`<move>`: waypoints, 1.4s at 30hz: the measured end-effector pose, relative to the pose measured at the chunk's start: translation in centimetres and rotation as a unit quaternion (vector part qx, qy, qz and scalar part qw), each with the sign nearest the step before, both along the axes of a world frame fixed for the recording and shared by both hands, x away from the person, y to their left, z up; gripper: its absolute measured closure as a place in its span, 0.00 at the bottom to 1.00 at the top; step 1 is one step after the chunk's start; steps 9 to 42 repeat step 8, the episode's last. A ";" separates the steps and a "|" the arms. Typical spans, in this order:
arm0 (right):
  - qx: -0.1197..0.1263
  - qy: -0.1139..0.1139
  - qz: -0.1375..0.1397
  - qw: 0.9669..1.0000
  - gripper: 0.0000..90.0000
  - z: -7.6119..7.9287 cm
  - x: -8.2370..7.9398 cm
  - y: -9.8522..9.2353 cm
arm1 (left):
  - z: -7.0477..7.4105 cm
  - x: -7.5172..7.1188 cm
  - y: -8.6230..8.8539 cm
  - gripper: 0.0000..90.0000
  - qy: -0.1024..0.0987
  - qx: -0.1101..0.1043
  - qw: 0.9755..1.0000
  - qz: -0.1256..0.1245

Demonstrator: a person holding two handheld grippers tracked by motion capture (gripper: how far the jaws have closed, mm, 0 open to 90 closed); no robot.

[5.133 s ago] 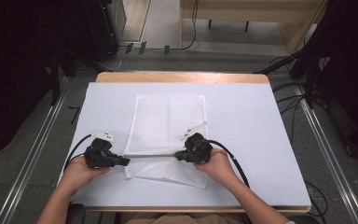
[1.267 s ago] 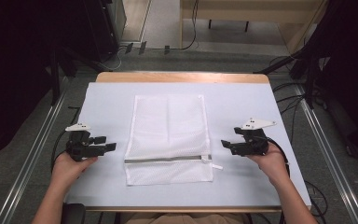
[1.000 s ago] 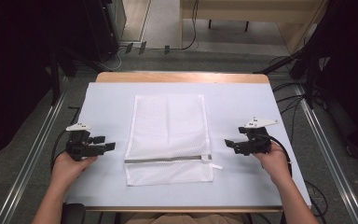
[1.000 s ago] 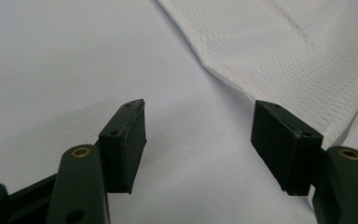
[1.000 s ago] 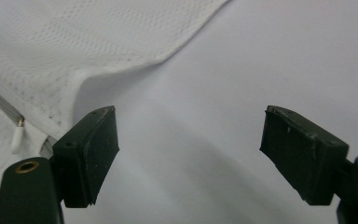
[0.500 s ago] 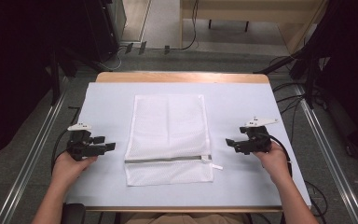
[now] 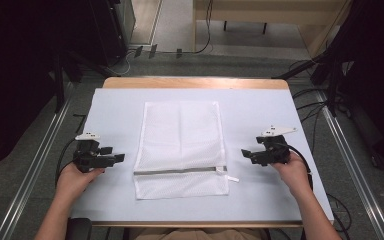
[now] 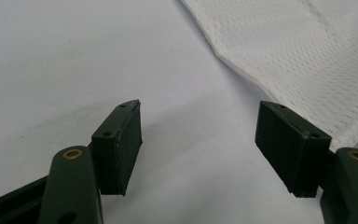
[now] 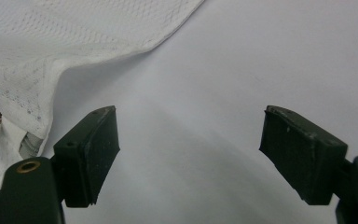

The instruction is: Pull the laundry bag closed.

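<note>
While a white mesh laundry bag [image 7: 181, 148] lies flat at the middle of the pale table cover [image 7: 260, 107], its grey zipper band [image 7: 180, 171] runs across near the near edge, the pull [image 7: 230, 177] at the right end. Just left of the bag, the left gripper [image 7: 114, 157] rests with its jaws spread apart, holding nothing. Off to the right, the right gripper [image 7: 246, 152] sits likewise agape and empty, each one pointing inward at the bag without touching it.
</note>
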State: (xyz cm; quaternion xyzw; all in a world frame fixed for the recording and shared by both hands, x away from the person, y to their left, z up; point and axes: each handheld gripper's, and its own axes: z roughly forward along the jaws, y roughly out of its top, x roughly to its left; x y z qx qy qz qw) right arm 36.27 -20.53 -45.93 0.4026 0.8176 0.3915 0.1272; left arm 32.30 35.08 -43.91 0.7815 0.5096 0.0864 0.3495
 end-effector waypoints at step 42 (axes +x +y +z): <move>-0.002 0.003 0.001 1.000 0.23 -0.1 0.1 0.0 | -0.4 0.2 -0.1 0.31 0.001 0.010 1.000 0.008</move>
